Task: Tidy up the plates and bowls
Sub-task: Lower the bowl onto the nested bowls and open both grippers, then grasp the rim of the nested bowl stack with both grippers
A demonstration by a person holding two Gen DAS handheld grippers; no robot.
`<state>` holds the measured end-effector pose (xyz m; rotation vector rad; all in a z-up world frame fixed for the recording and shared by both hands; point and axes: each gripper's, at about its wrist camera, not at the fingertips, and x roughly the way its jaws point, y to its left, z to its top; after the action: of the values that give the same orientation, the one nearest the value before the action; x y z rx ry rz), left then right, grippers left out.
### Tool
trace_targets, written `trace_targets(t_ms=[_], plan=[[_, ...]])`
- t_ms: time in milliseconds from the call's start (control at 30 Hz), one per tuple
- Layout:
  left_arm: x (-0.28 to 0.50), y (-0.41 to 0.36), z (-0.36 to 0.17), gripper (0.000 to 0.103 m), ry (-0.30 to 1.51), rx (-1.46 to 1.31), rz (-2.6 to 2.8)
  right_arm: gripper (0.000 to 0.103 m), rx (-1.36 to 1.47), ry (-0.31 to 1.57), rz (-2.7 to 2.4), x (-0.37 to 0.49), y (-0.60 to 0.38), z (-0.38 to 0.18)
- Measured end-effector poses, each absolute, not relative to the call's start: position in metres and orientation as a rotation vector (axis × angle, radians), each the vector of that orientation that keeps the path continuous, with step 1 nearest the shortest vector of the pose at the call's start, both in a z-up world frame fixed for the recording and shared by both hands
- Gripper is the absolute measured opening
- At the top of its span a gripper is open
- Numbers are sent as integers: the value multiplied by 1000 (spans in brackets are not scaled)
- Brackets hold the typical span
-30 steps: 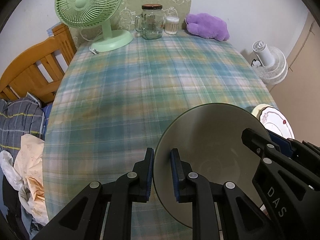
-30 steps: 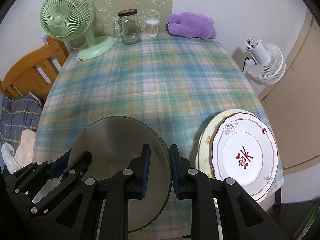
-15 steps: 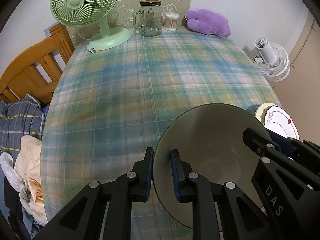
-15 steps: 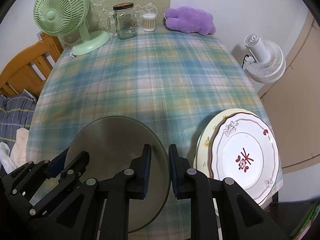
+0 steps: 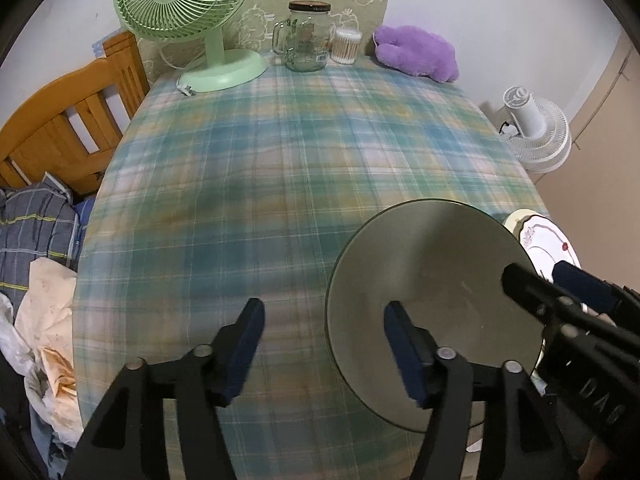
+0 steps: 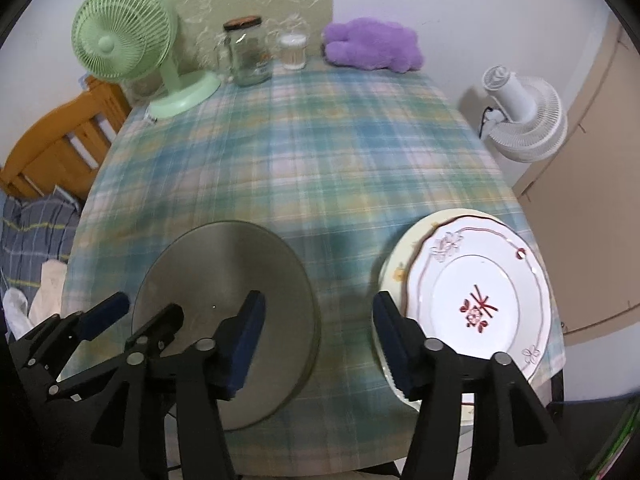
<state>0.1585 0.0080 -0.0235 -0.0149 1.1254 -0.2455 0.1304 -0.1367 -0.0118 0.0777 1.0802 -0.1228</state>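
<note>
A grey-green bowl (image 5: pixel 432 280) sits on the plaid tablecloth near the front edge; it also shows in the right wrist view (image 6: pixel 228 280). My left gripper (image 5: pixel 324 340) is open, straddling the bowl's left rim. My right gripper (image 6: pixel 318 328) is open, spanning the gap between the bowl and a stack of plates. The stack is a white plate with a red motif (image 6: pixel 476 300) on a cream plate (image 6: pixel 394 268); it also shows in the left wrist view (image 5: pixel 544 244).
At the table's far edge stand a green desk fan (image 5: pixel 188 12), a glass jar mug (image 5: pixel 306 38), a cotton swab tub (image 5: pixel 346 46) and a purple plush (image 5: pixel 416 54). A wooden chair (image 5: pixel 64 120) is left, a white fan (image 6: pixel 520 116) right.
Both grippers were shut on the bowl's rim, one on each side, and have now opened wide. The bowl now rests on the cloth.
</note>
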Motion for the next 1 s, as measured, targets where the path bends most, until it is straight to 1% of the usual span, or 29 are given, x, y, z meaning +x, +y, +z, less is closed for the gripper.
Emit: trace_targets(t_ms=[67, 233, 367, 900, 1000], plan=[[158, 7, -25, 71, 1125, -23, -261, 61, 80, 1065, -133, 127, -140, -9], [156, -5, -25, 76, 1125, -23, -288, 61, 96, 1058, -126, 125, -146, -8], [158, -13, -29, 76, 1125, -15, -289, 61, 118, 1066, -96, 130, -150, -14], [166, -14, -52, 77, 1205, -35, -133, 61, 232, 1204, 106, 168, -158, -66], [166, -15, -58, 77, 1217, -37, -121, 58, 246, 1225, 135, 172, -157, -75]])
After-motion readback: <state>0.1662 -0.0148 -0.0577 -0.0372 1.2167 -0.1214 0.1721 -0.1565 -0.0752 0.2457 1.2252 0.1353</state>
